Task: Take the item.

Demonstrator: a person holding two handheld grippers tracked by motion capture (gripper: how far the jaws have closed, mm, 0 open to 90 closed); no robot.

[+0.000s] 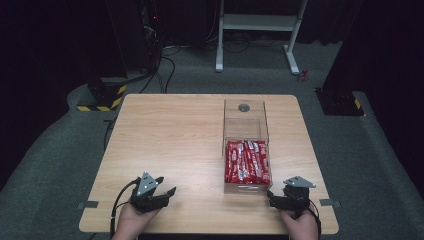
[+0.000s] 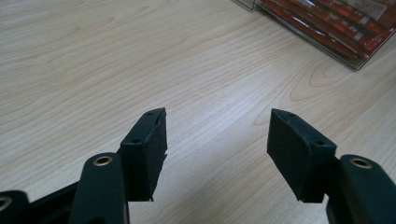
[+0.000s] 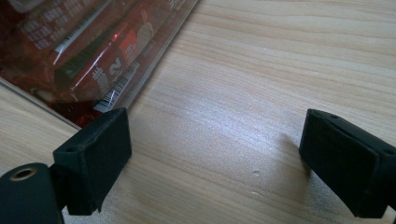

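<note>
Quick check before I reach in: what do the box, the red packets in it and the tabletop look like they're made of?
Box: clear rigid plastic, probably acrylic; the table shows through its walls and the edges glint.
Red packets: glossy printed film or foil wrappers, judging by the sheen and barcodes.
Tabletop: pale wood-grain surface, likely laminate, smooth with soft reflections.

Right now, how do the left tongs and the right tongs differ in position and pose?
The left tongs sit well apart from the clear box, over bare table; the right tongs lie right beside the box's near corner. The left tongs point toward the box, the right tongs toward its red packets. Both are open and hold nothing.
</note>
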